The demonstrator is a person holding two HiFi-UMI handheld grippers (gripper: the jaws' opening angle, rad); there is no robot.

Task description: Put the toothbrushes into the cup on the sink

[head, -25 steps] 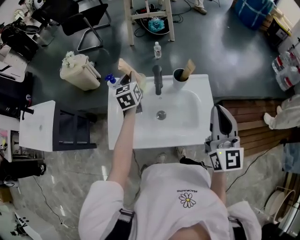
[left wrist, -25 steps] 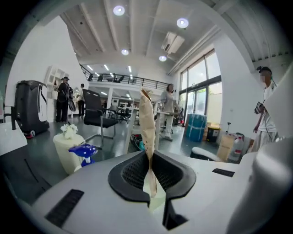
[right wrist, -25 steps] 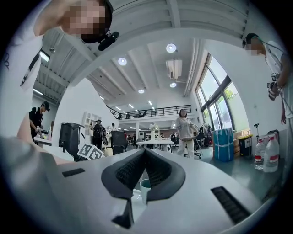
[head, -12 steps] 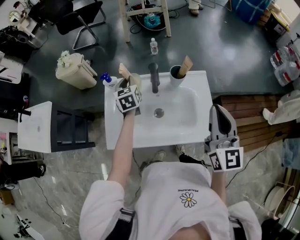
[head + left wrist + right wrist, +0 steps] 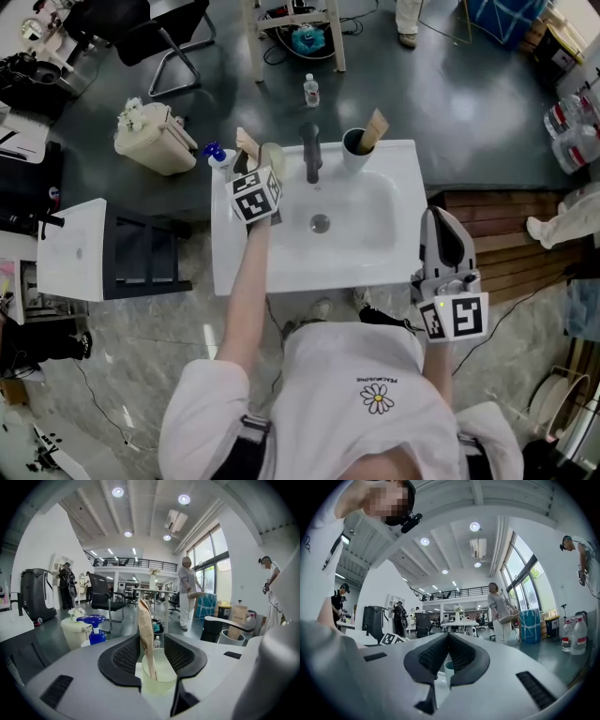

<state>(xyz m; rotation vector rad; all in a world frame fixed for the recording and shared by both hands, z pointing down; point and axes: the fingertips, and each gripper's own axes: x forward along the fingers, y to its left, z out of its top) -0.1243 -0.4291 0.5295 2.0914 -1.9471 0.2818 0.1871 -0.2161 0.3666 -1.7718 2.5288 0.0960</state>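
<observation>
On the white sink (image 5: 375, 262), a pale green cup (image 5: 273, 156) stands at the back left with a brown paper-wrapped toothbrush (image 5: 247, 142) leaning in it. My left gripper (image 5: 263, 177) is right at this cup. In the left gripper view its jaws are opening on either side of the cup (image 5: 157, 672) and the toothbrush (image 5: 147, 639), and the pads (image 5: 127, 656) do not touch either. At the back right, a white cup (image 5: 355, 150) holds another wrapped toothbrush (image 5: 375, 131). My right gripper (image 5: 441, 218) is shut and empty at the sink's right edge.
A dark faucet (image 5: 311, 153) stands between the two cups, with the drain (image 5: 321, 223) in front of it. A blue pump bottle (image 5: 217, 156) sits at the sink's back left corner. A cream bin (image 5: 150, 139) and a white side table (image 5: 75, 251) are on the left. People stand in the background.
The left gripper stays at the pale green cup with the wrapped toothbrush standing in it. The right gripper has not moved. The head view shifted slightly.
</observation>
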